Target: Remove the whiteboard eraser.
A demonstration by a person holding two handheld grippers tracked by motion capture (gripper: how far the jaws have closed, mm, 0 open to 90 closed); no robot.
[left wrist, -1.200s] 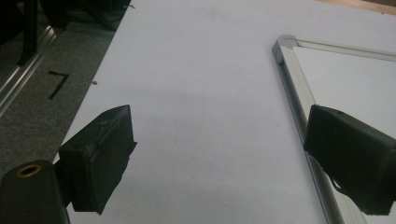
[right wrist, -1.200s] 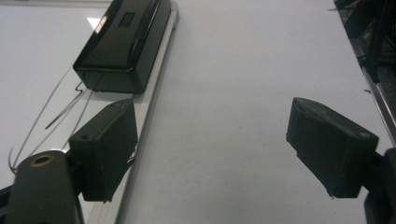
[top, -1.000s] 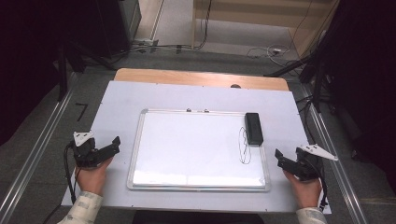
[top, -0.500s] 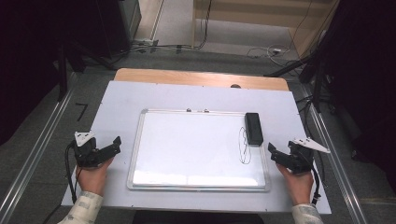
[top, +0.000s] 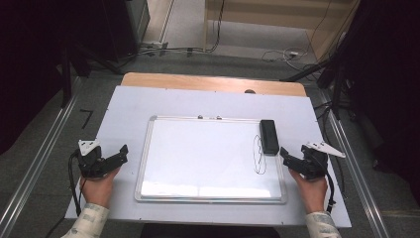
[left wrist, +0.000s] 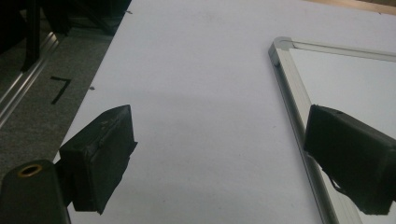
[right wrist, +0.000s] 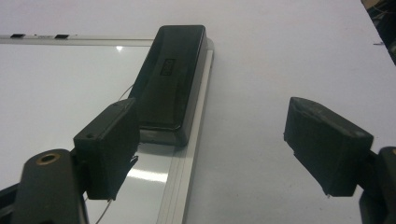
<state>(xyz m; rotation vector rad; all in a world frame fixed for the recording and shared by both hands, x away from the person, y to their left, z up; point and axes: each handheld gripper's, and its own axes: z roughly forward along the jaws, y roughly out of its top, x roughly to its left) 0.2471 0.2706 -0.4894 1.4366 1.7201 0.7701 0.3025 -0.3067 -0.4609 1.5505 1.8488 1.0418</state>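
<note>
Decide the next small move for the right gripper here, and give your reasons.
Probably ease the right gripper forward to straddle the black eraser. Its jaws stand open just short of it, and a pen scribble remains on the whiteboard beside the eraser.

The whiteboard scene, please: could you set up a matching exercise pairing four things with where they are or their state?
Things:
1. eraser
2. left gripper
3. right gripper
4. black scribble

Places or states:
A. open, beside the whiteboard's left frame
B. drawn on the board's right part
C. lying along the board's right edge, near its far corner
D. open, just short of the eraser

Pairs: 1-C, 2-A, 3-D, 4-B
</note>
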